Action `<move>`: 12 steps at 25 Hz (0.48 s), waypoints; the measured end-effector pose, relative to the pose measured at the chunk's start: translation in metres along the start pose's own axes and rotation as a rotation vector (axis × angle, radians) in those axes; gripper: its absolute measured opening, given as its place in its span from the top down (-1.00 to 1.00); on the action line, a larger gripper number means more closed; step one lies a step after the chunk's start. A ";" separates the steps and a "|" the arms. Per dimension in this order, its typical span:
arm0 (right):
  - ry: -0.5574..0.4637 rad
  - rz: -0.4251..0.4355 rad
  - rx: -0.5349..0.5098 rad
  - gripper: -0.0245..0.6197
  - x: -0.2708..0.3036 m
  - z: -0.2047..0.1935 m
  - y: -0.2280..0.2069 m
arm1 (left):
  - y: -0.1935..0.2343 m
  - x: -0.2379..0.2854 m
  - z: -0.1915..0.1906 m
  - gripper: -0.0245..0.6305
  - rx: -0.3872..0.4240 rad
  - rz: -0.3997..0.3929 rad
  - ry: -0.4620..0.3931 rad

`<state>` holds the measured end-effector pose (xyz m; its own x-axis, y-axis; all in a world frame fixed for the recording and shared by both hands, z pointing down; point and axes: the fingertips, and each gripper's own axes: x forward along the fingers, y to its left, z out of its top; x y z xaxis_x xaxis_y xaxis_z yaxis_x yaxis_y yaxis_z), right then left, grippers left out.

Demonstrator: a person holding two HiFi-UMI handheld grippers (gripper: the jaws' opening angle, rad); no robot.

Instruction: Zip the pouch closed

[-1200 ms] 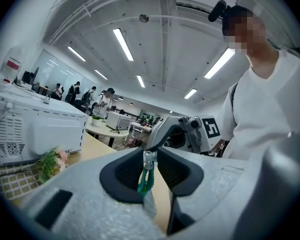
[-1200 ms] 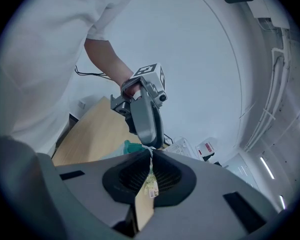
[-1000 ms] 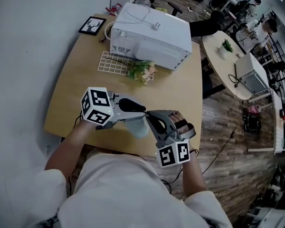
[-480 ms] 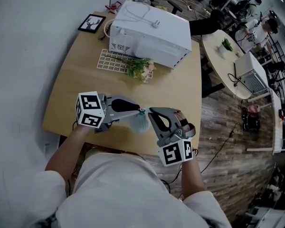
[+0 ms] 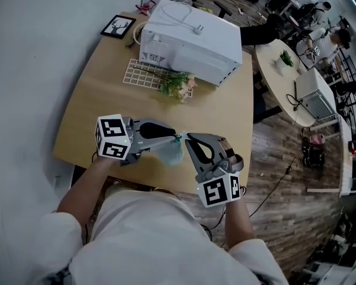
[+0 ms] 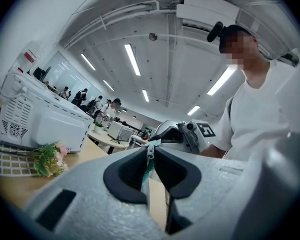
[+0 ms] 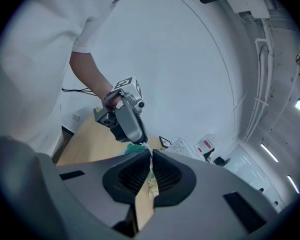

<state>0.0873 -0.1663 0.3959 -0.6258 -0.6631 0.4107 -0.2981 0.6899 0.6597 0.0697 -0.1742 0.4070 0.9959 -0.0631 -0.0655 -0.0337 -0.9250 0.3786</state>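
At near edge of wooden table (image 5: 107, 100): left gripper (image 5: 175, 138) clamped metal zip pull (image 6: 150, 152); right gripper (image 5: 187, 138) pinched pale-blue pouch (image 5: 173, 153). Likely needed steady, taut pull.

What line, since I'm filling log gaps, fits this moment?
left tool: shut on zip pull | right tool: shut on pouch | pouch: held between both

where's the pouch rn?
Head view, low centre: the pale teal fabric pouch hangs over the wooden table's near edge, pinched between the left claw and right claw.

left tool (image 5: 177, 138) drawn leftward, pouch (image 5: 173, 154) more exposed
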 end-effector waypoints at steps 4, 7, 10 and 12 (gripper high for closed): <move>-0.002 0.003 0.029 0.88 -0.002 -0.004 0.001 | -0.001 0.001 -0.002 0.77 0.060 0.018 0.054; -0.013 -0.003 0.071 0.89 -0.003 -0.005 -0.002 | -0.001 0.002 -0.003 0.78 0.092 0.026 0.078; -0.024 -0.012 0.086 0.89 -0.004 -0.005 -0.003 | -0.001 0.002 -0.003 0.78 0.097 0.029 0.082; -0.031 -0.026 0.107 0.89 -0.006 -0.004 -0.005 | -0.001 0.002 -0.004 0.78 0.110 0.035 0.095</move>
<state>0.0954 -0.1670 0.3933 -0.6386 -0.6728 0.3736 -0.3885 0.7009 0.5982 0.0720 -0.1719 0.4098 0.9972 -0.0651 0.0360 -0.0725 -0.9586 0.2753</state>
